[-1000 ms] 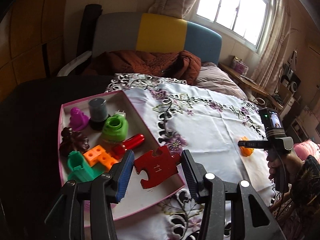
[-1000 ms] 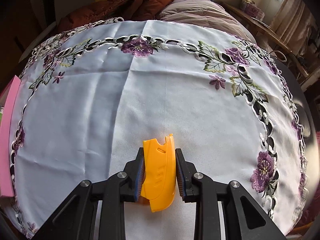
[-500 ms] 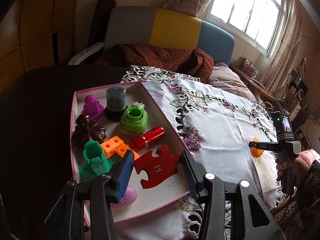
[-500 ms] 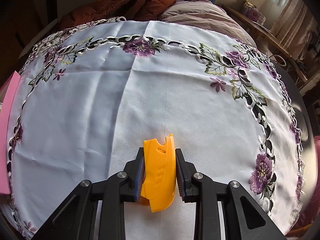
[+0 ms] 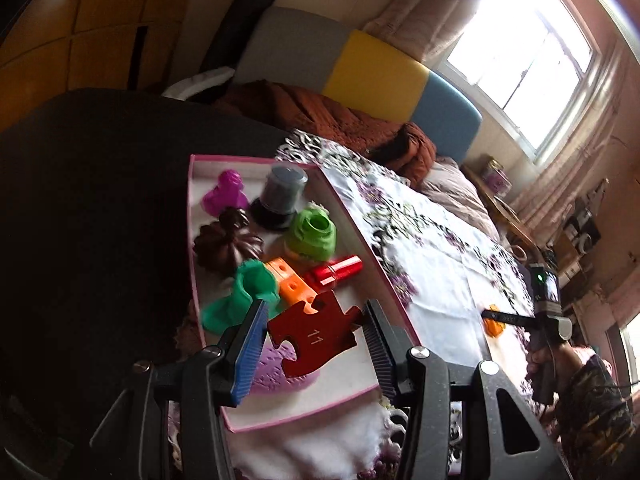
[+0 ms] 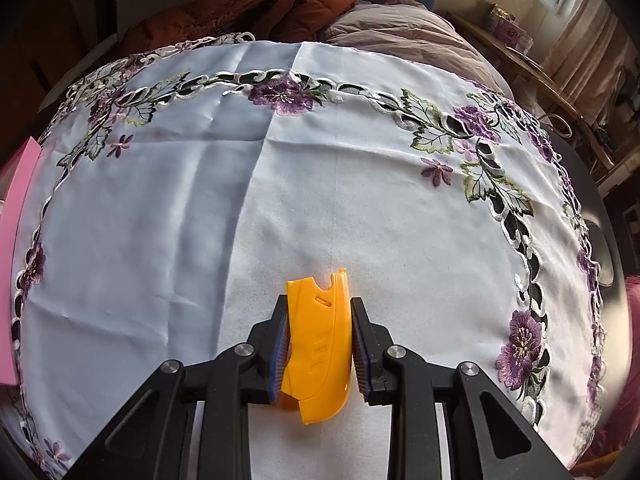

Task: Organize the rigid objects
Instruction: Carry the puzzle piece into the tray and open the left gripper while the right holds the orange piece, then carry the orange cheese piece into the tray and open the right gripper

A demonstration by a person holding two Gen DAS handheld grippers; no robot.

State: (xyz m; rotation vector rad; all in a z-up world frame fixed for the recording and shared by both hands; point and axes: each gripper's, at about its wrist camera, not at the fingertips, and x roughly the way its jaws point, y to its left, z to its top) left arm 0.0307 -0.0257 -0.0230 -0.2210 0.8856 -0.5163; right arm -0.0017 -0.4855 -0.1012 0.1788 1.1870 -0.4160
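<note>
My left gripper (image 5: 314, 338) is shut on a red puzzle piece (image 5: 314, 332) marked 11, held over the near end of a pink-rimmed white box (image 5: 352, 392). Inside the box lie a green piece (image 5: 240, 292), an orange block (image 5: 290, 280), a red cylinder (image 5: 334, 270), a light green cup (image 5: 312, 234), a grey cylinder (image 5: 284, 190), a magenta figure (image 5: 226, 196), a dark brown mould (image 5: 224, 242) and a lilac piece (image 5: 276, 368) under the puzzle piece. My right gripper (image 6: 319, 344) is shut on an orange plastic piece (image 6: 318, 336) (image 5: 494, 324) low over the white embroidered cloth (image 6: 180, 220).
The box sits at the cloth's left edge, on a dark round table (image 5: 92, 220); its pink rim (image 6: 16, 200) shows at the left of the right wrist view. A person's hand (image 5: 540, 364) holds the right gripper (image 5: 490, 314). A bed with a brown quilt (image 5: 320, 116) lies beyond.
My left gripper has carried the puzzle piece leftward and rolled; the box now stands further right in its view and a lilac piece shows beneath. The right gripper has kept still.
</note>
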